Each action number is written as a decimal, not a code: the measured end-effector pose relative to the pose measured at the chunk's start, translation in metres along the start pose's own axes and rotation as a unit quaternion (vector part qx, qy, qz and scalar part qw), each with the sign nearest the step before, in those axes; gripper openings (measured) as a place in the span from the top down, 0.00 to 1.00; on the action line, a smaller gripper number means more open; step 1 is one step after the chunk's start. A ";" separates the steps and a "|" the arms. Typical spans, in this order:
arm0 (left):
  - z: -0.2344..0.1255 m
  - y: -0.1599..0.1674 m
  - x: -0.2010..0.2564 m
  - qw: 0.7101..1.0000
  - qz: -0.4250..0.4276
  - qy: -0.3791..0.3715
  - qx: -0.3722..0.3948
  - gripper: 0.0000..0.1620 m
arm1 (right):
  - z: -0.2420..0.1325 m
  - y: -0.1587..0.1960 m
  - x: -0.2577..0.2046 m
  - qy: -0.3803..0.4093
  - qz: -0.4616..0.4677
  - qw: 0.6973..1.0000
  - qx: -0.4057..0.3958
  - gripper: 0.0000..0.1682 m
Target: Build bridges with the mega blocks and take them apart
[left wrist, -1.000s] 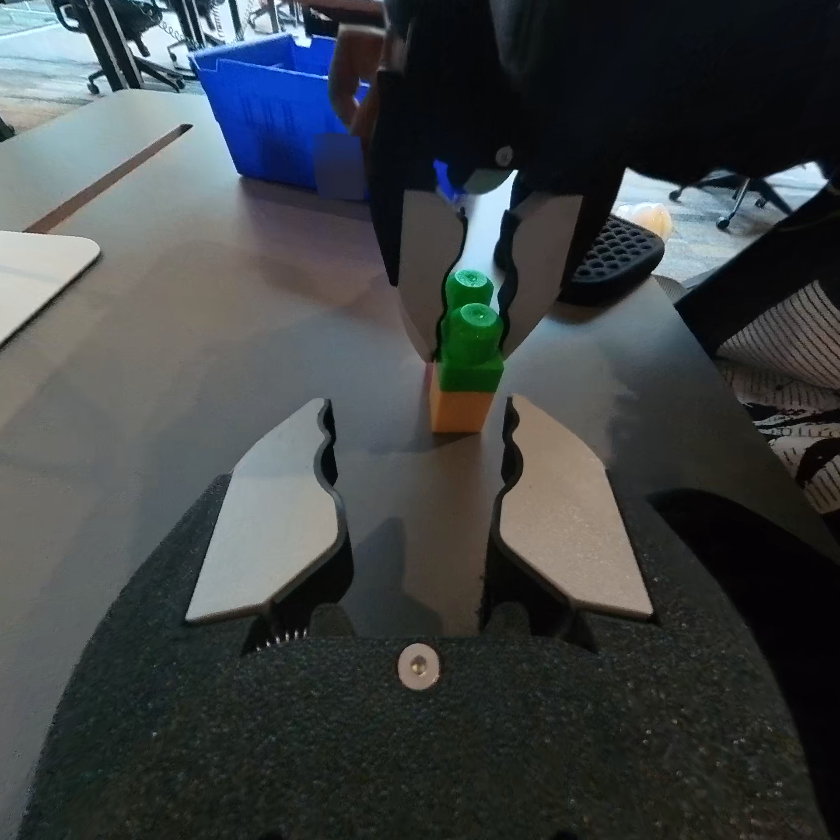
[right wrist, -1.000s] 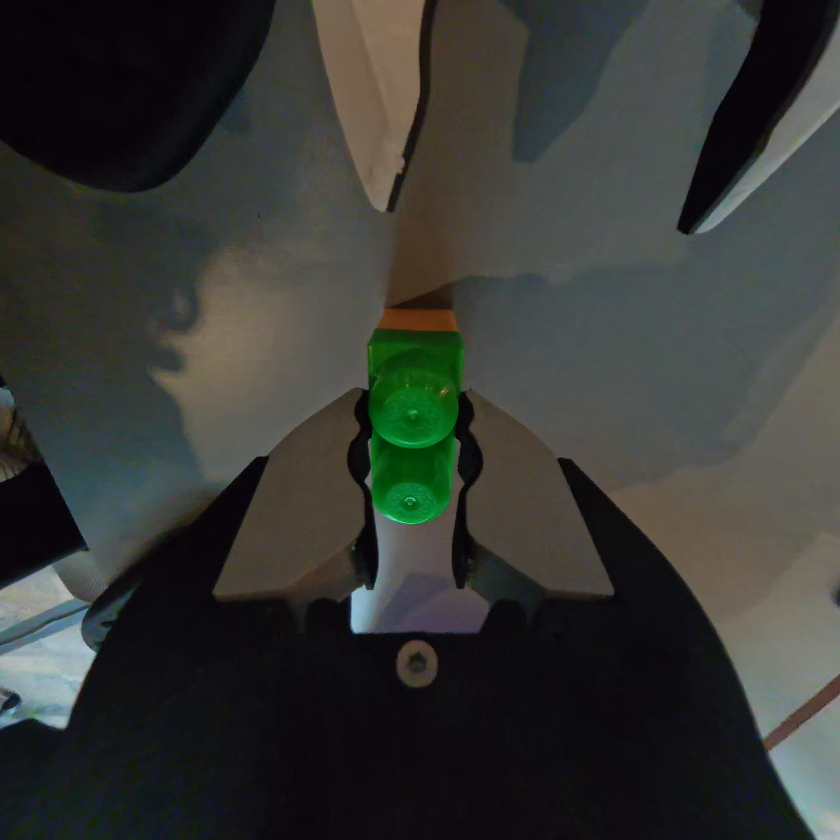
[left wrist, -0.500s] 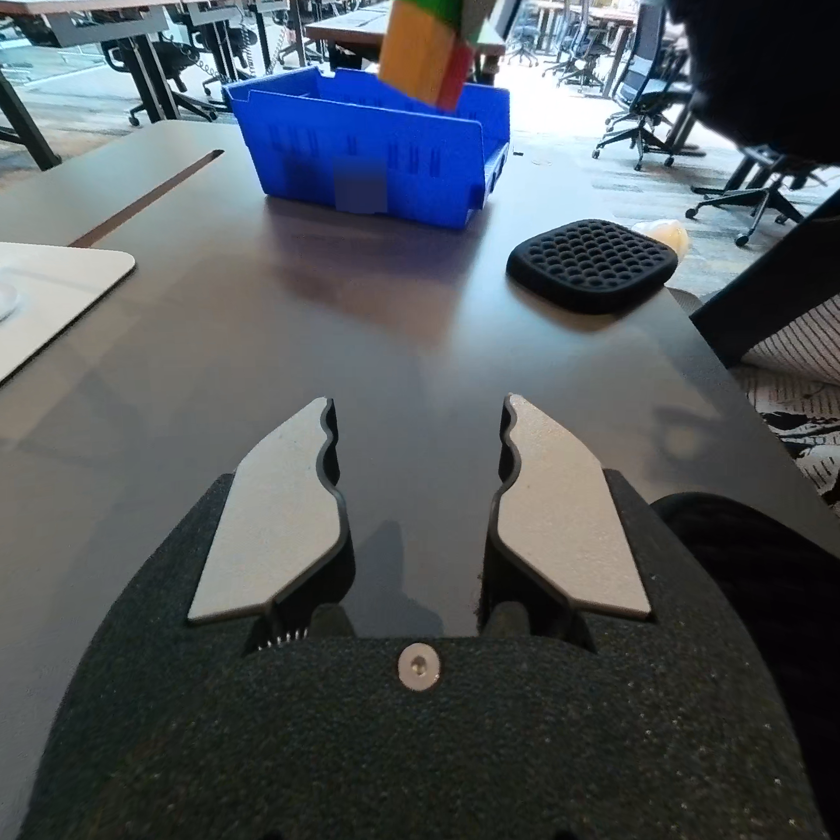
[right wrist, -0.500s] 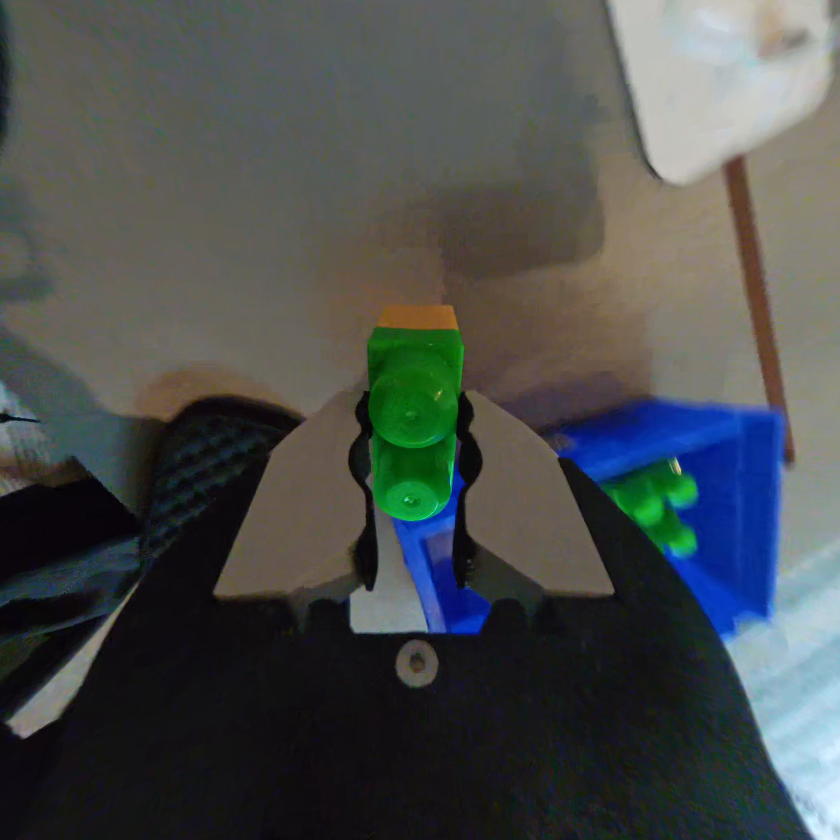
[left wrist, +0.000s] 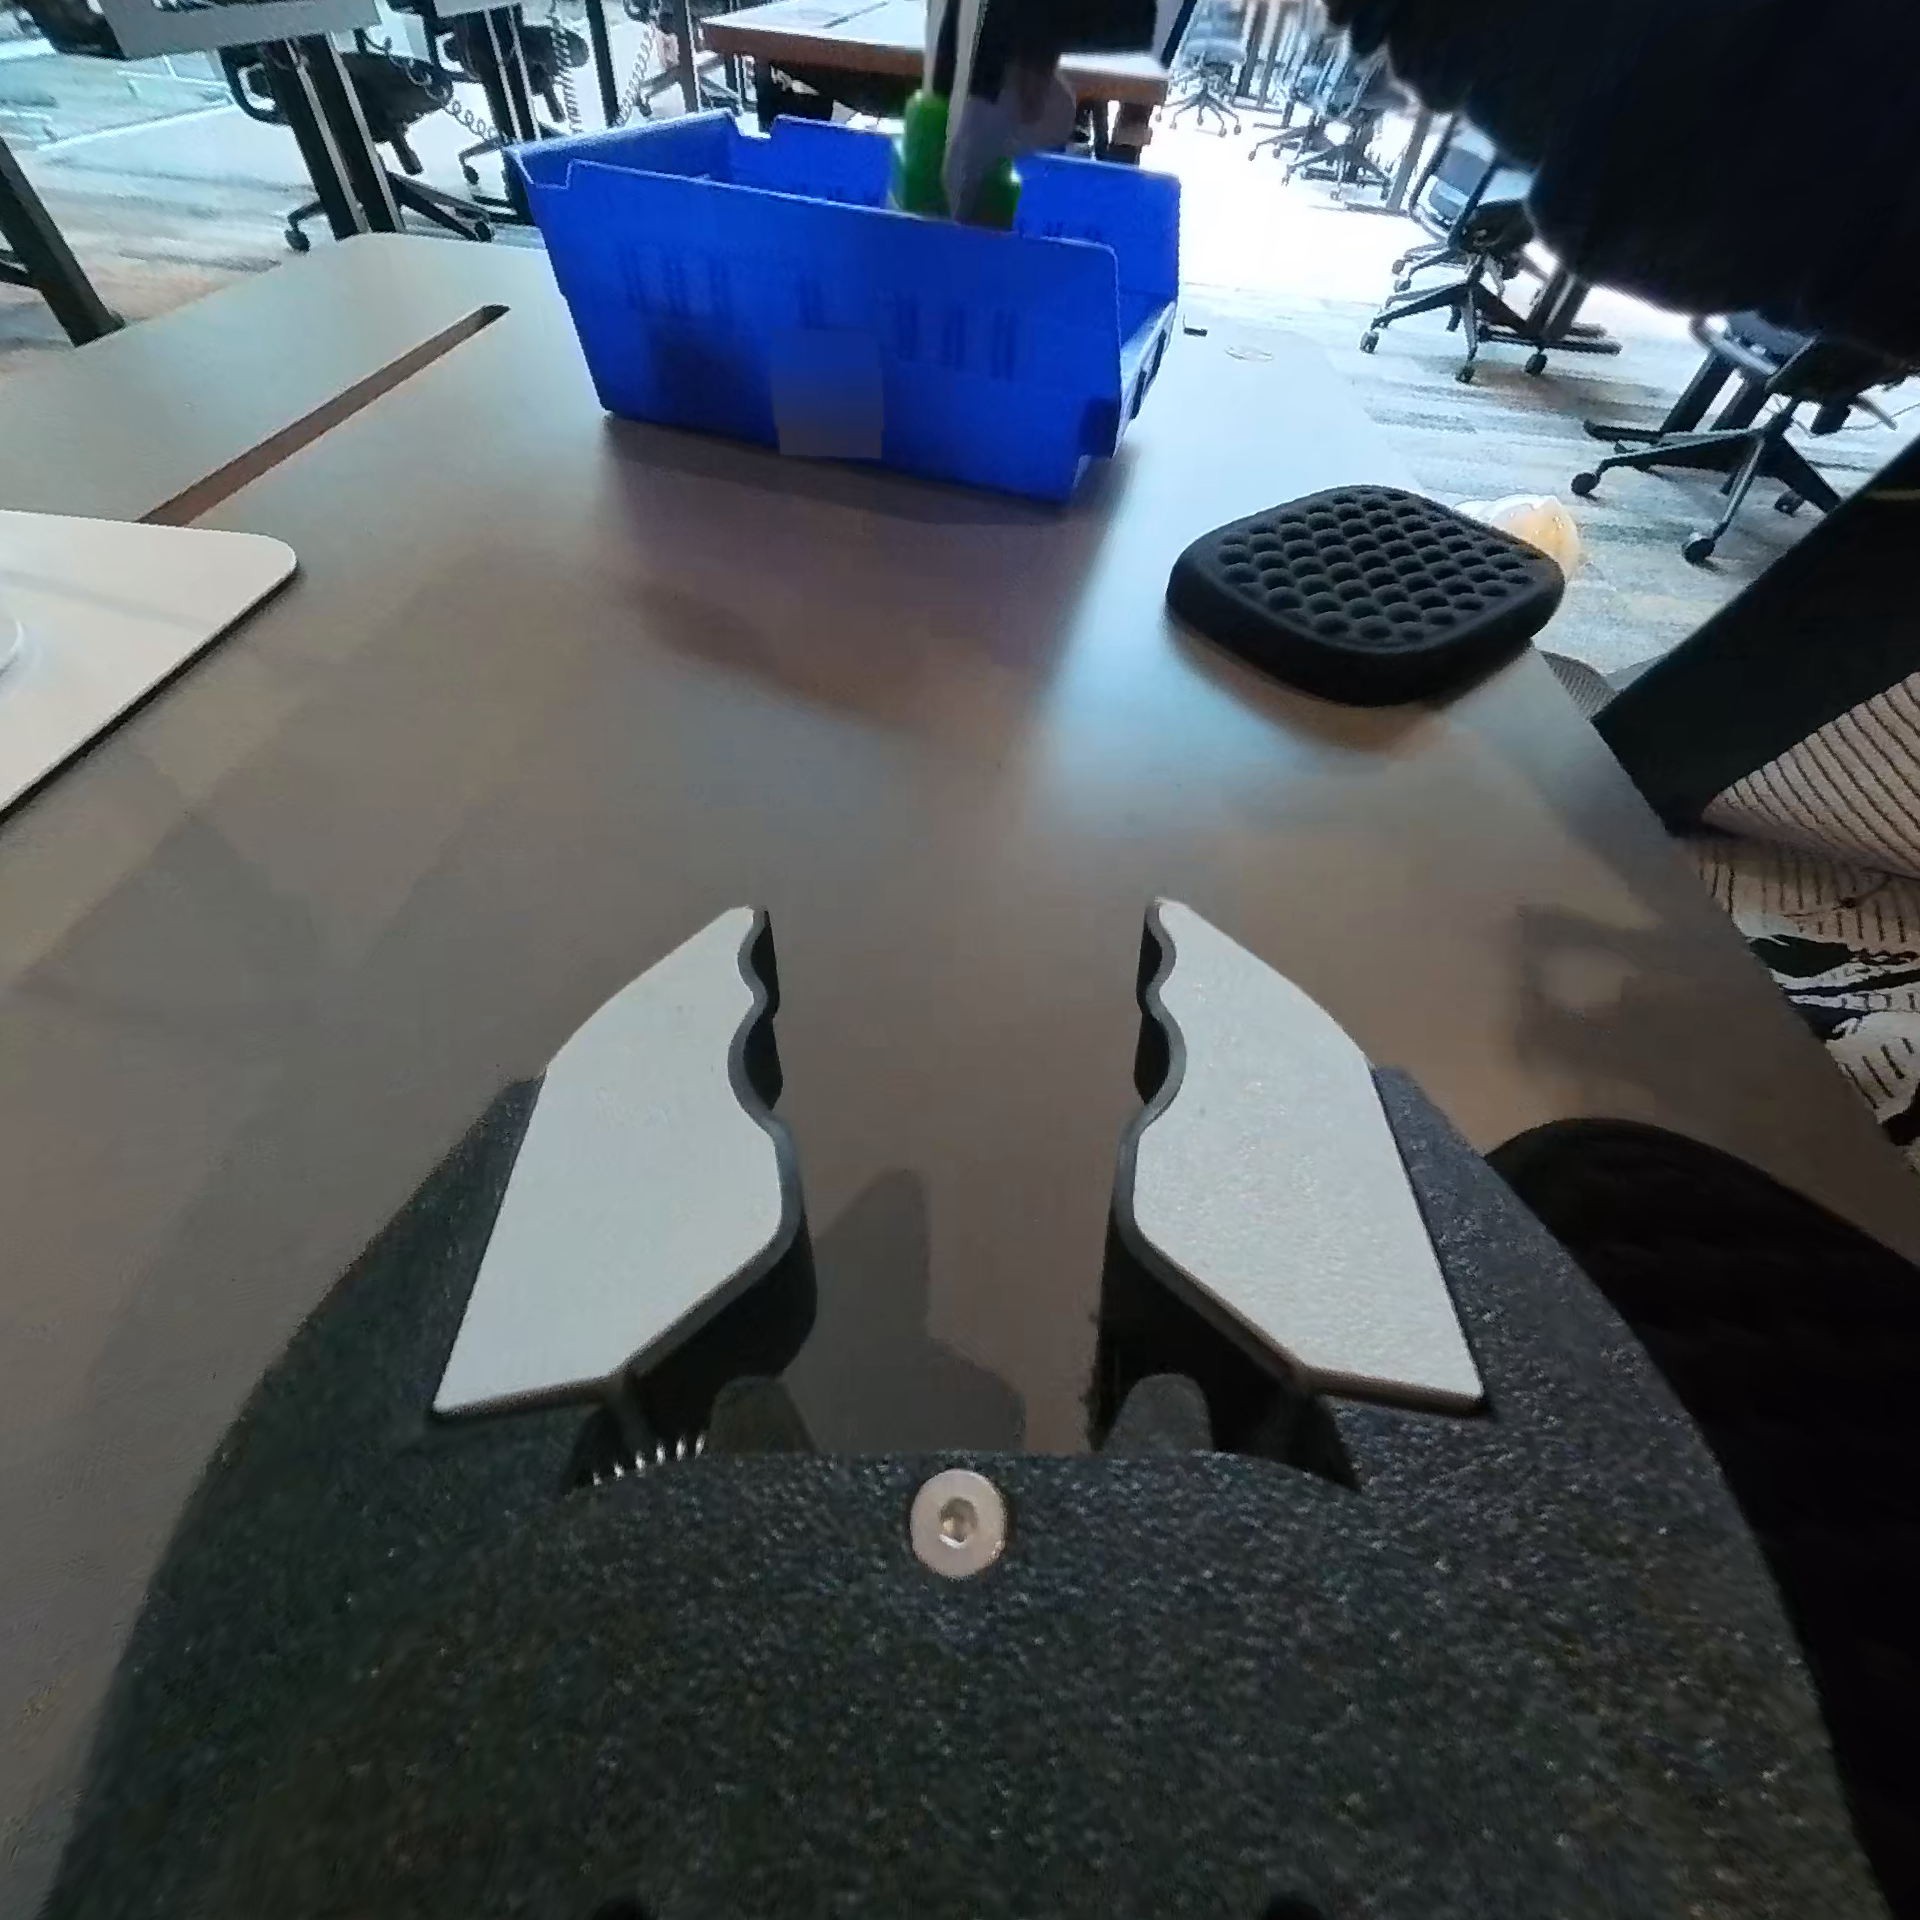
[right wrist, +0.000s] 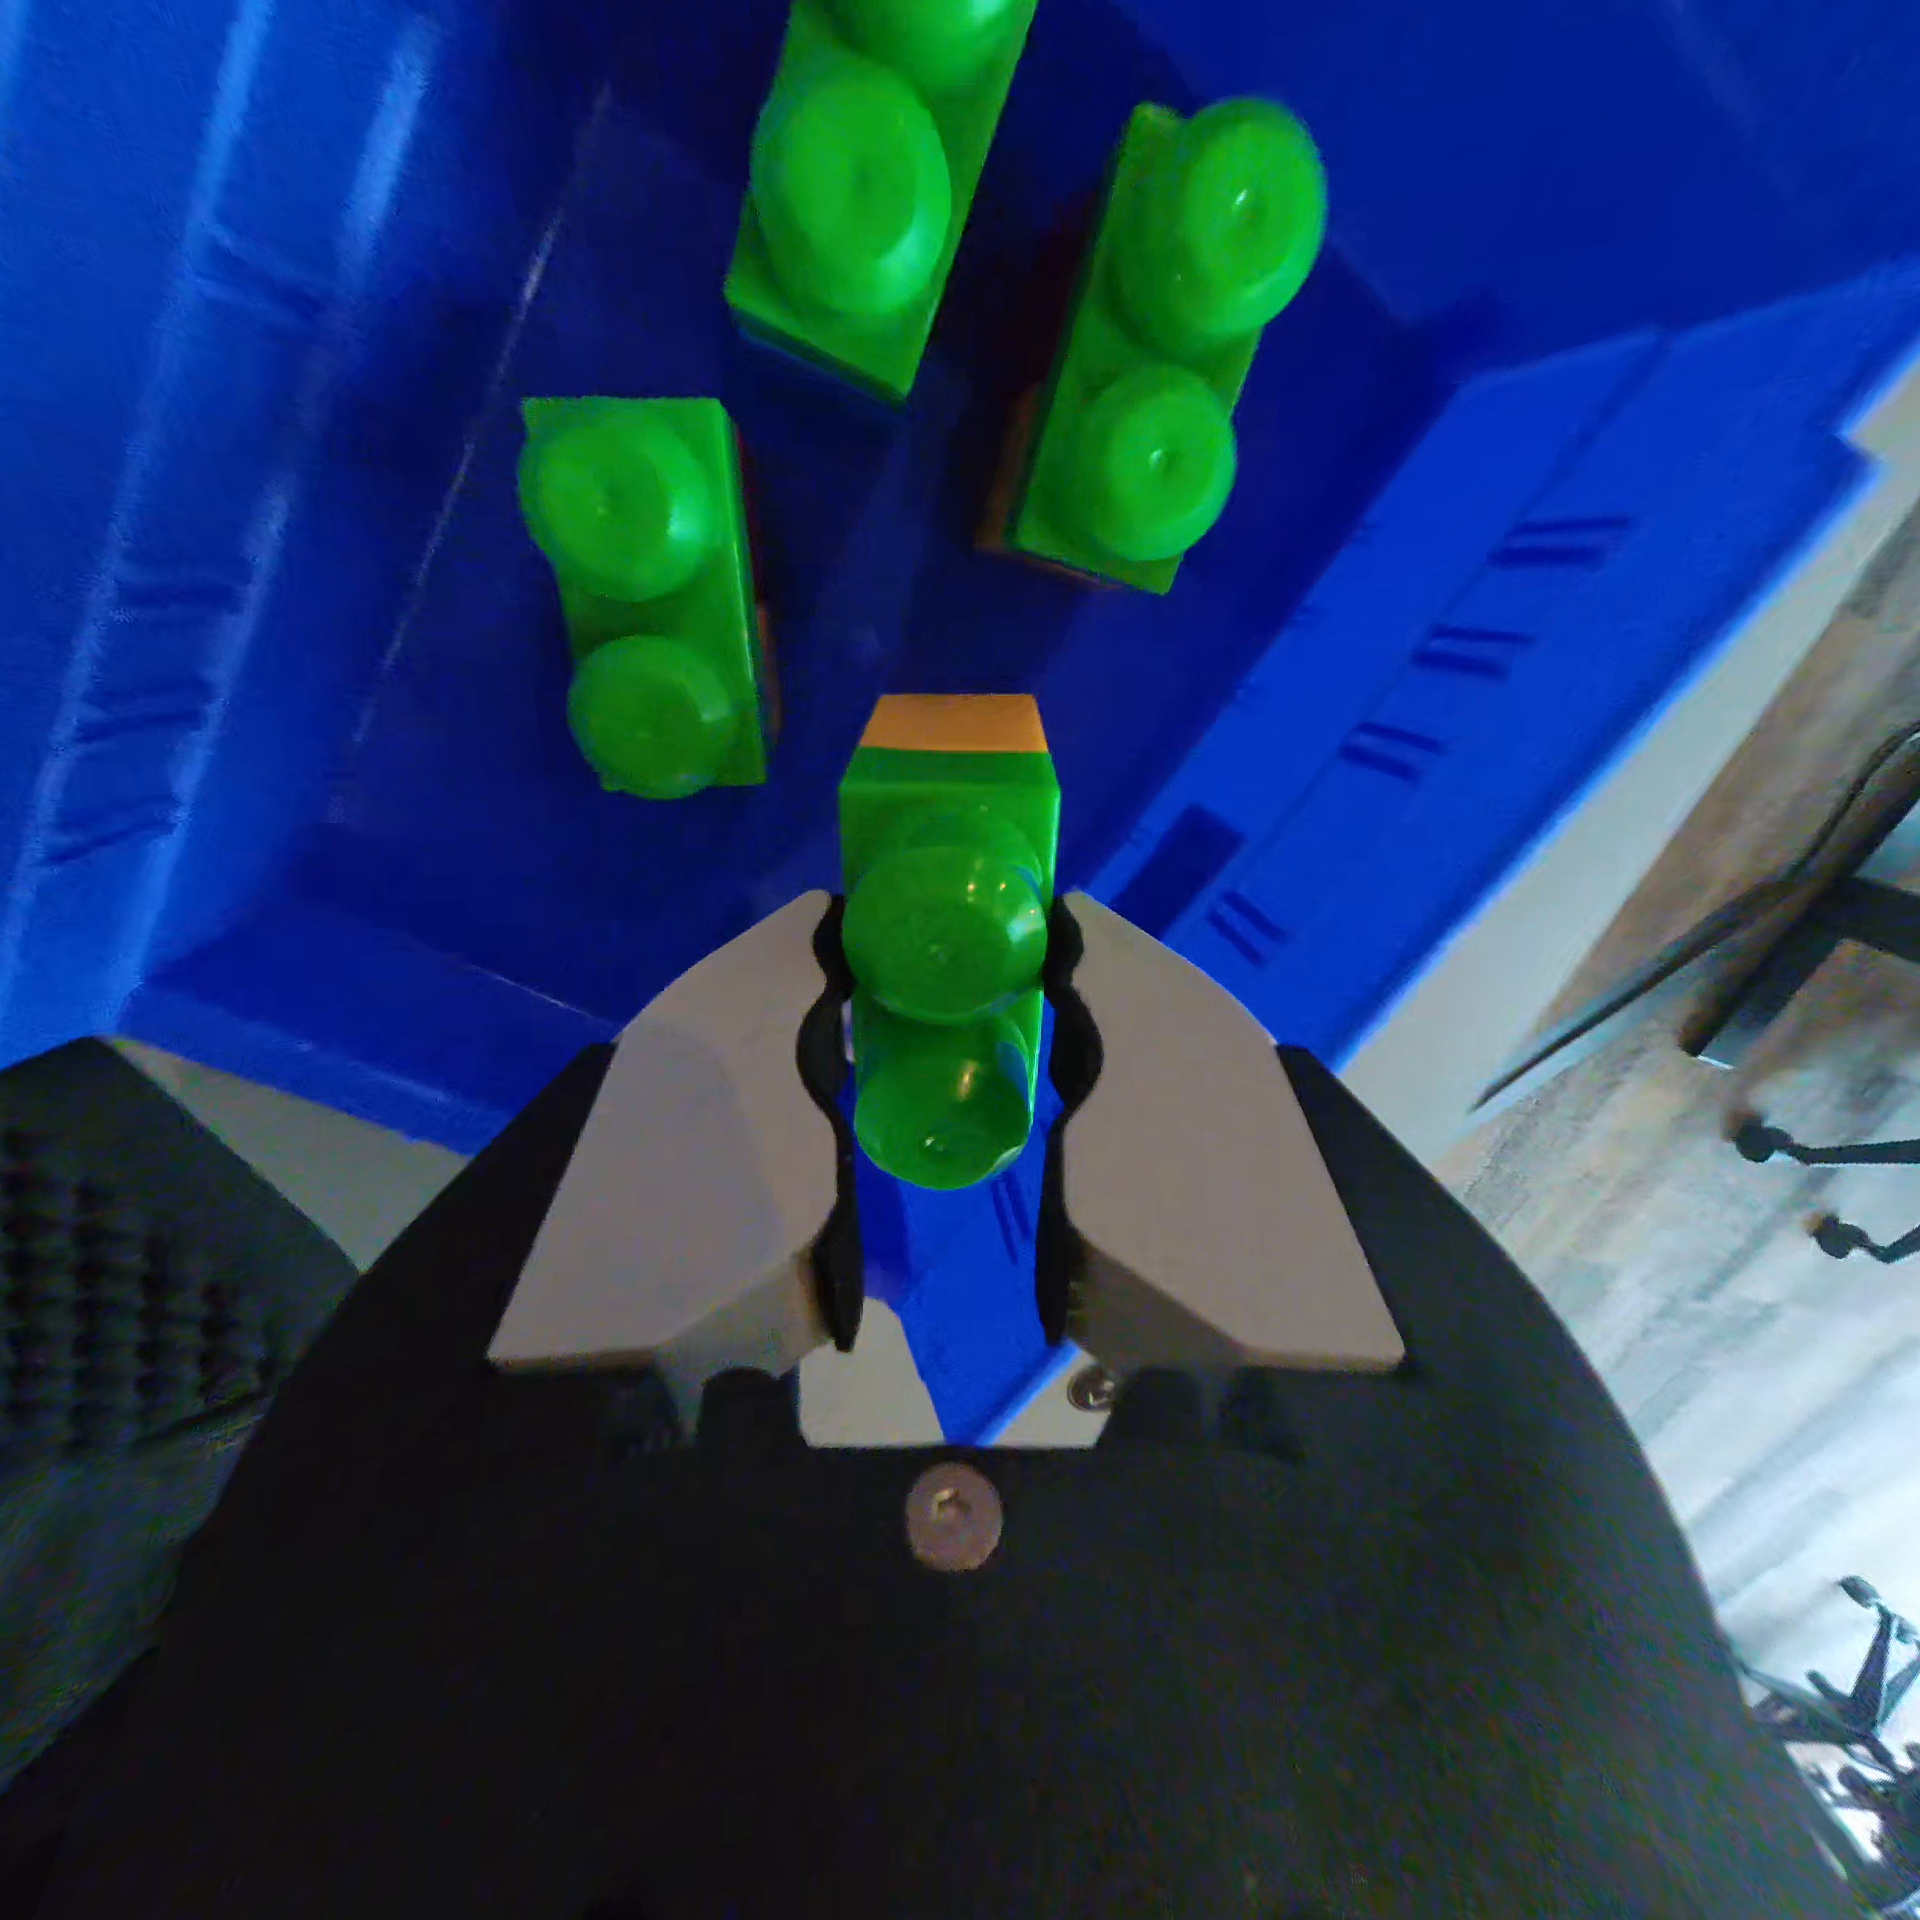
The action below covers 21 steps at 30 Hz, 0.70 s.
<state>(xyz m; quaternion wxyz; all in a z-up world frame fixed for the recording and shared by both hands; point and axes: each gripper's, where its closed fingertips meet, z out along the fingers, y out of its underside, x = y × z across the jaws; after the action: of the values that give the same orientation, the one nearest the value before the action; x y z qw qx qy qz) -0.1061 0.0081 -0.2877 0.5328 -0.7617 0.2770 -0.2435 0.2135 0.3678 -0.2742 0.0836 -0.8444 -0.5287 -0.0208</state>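
My right gripper [right wrist: 948, 925] is shut on a green two-stud block [right wrist: 943, 935] stacked on an orange block [right wrist: 956, 722]. It holds the stack down inside the blue bin [right wrist: 260, 520], which also shows in the left wrist view [left wrist: 831, 343]. Three more green-topped stacks [right wrist: 649, 592] [right wrist: 847, 197] [right wrist: 1153, 343] stand on the bin floor. In the left wrist view the right gripper and its green block [left wrist: 925, 156] reach into the bin from above. My left gripper [left wrist: 956, 914] is open and empty, low over the dark table [left wrist: 623, 727].
A black honeycomb pad [left wrist: 1361, 592] lies at the table's right edge. A white board [left wrist: 104, 623] lies at the left. A person's dark sleeve [left wrist: 1714, 1299] is at the right. Office chairs [left wrist: 1714, 436] stand beyond the table. Some 50 cm of space lies between my two pairs of fingers.
My right gripper lifted the green and orange stack off the table in front of the left gripper and carried it away into the blue bin. The left gripper stayed open and still.
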 end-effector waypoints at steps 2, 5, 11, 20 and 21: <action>0.001 0.002 0.000 1.000 -0.003 0.001 -0.003 0.59 | 0.017 0.003 -0.004 -0.018 0.001 1.000 -0.016 0.79; 0.002 0.005 -0.001 1.000 -0.006 0.002 -0.010 0.59 | 0.033 0.006 -0.002 -0.016 0.002 0.999 -0.038 0.79; 0.002 0.005 -0.002 1.000 -0.008 0.003 -0.009 0.59 | 0.043 0.005 -0.003 -0.028 0.005 0.999 -0.039 0.79; 0.001 0.005 -0.002 1.000 -0.009 0.002 -0.008 0.59 | 0.023 -0.003 -0.003 -0.005 -0.005 1.000 -0.003 0.73; 0.001 0.005 -0.002 1.000 -0.009 0.002 -0.007 0.59 | 0.016 -0.005 -0.001 0.008 -0.008 1.000 0.003 0.72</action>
<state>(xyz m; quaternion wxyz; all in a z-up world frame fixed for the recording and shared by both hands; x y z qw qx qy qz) -0.1077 0.0089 -0.2928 0.5244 -0.7675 0.2732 -0.2476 0.2079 0.3715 -0.2893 0.0906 -0.8395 -0.5351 -0.0267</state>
